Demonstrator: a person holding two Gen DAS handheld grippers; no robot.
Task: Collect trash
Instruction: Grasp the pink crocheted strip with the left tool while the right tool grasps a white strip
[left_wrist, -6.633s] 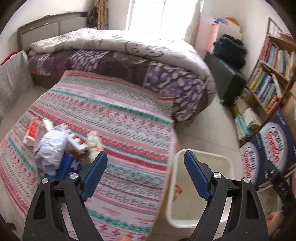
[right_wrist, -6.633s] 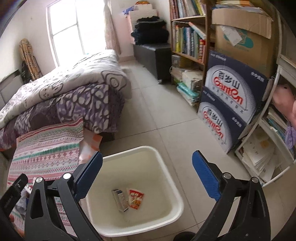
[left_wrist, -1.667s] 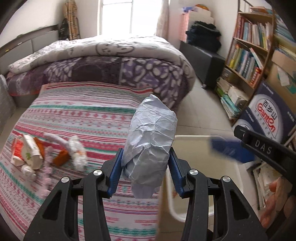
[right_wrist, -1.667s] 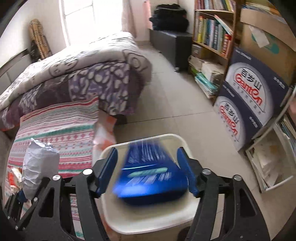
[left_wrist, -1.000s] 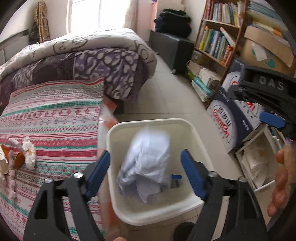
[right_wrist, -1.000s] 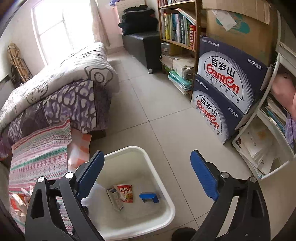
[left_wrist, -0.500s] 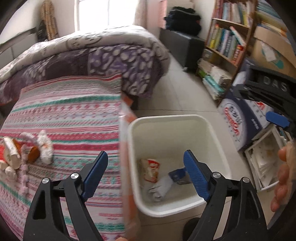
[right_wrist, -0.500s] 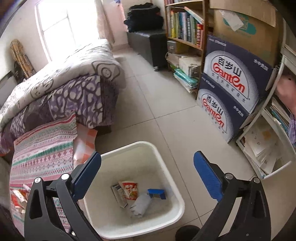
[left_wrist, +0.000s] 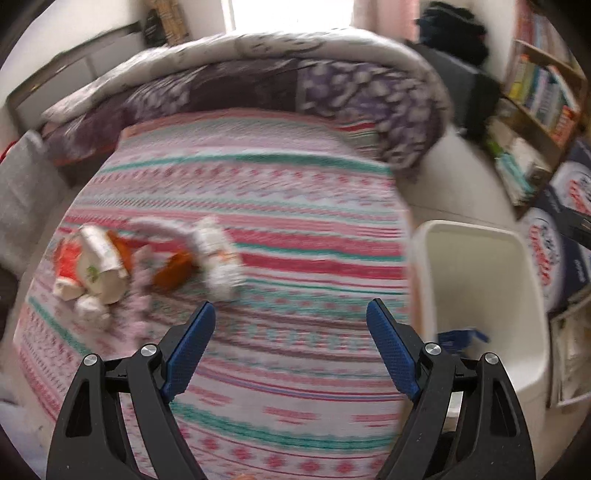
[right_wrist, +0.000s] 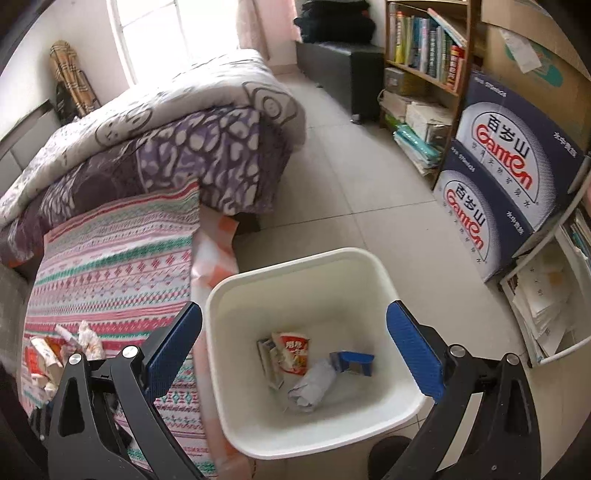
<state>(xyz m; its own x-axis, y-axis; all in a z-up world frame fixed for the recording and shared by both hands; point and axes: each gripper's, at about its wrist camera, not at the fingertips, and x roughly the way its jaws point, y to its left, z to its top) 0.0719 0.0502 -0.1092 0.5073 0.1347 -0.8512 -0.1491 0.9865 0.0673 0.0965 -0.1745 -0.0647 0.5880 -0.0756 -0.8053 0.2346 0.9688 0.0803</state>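
On the bed (left_wrist: 295, 258), light, crushable trash (left_wrist: 147, 258) suits a mid-body pinch; my left gripper (left_wrist: 291, 336) and right gripper (right_wrist: 295, 339) both gape empty.

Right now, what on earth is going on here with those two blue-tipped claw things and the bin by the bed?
A person is clearing rubbish off the bed, holding a claw in each hand. Both are open and empty. The right claw hangs over the white plastic bin, which holds a red snack packet, a crumpled grey paper wad, a small blue box and a flat carton. The left claw points at the striped blanket, where a pile of wrappers and crumpled paper waits.
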